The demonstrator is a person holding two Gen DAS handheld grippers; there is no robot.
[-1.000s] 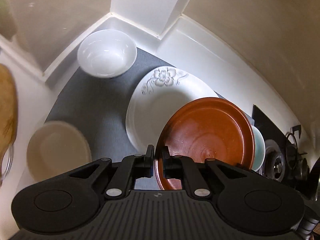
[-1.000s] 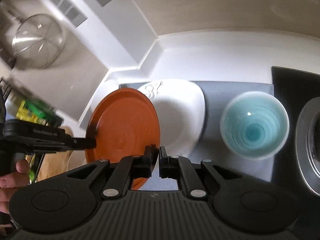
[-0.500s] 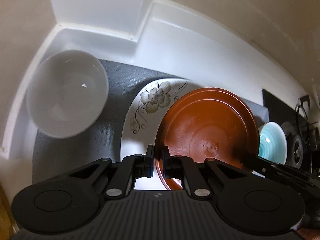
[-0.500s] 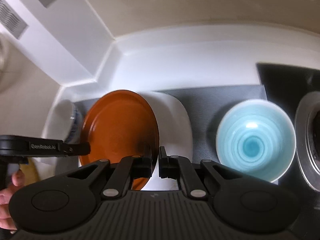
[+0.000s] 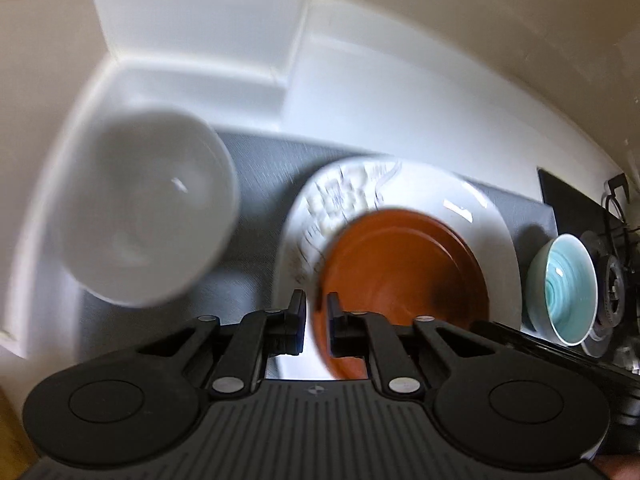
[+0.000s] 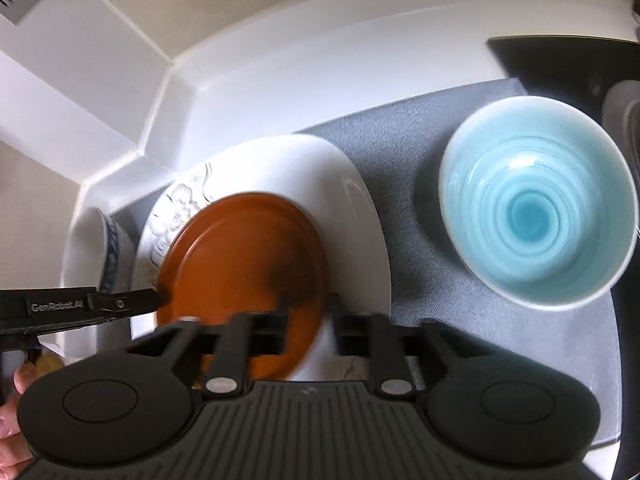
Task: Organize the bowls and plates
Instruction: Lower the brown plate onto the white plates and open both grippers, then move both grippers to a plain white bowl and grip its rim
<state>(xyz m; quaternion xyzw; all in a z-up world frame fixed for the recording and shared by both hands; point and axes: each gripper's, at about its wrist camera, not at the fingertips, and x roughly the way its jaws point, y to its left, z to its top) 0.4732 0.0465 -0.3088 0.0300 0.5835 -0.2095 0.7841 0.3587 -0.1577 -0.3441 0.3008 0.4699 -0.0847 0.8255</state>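
Observation:
A brown plate [image 5: 404, 276] lies on a white flower-patterned plate [image 5: 492, 232] on a grey mat [image 5: 264, 160]. My left gripper [image 5: 316, 320] is shut on the brown plate's near rim. In the right wrist view the brown plate [image 6: 248, 276] rests on the white plate [image 6: 352, 216], and my right gripper [image 6: 308, 316] stands open around its right rim. The left gripper [image 6: 160, 300] shows there at the plate's left edge. A white bowl [image 5: 148, 208] sits left of the plates, and a light blue bowl [image 6: 536, 204] sits right of them.
The mat lies in a corner of a white counter [image 6: 320, 60] with walls behind. A black stove [image 5: 608, 240] stands at the right, beyond the light blue bowl [image 5: 564, 284]. A hand [image 6: 16, 392] holds the left gripper.
The brown plate has come down from a tilt onto the white plate. The right gripper's jaws have opened and let go of its rim. The left gripper still holds it.

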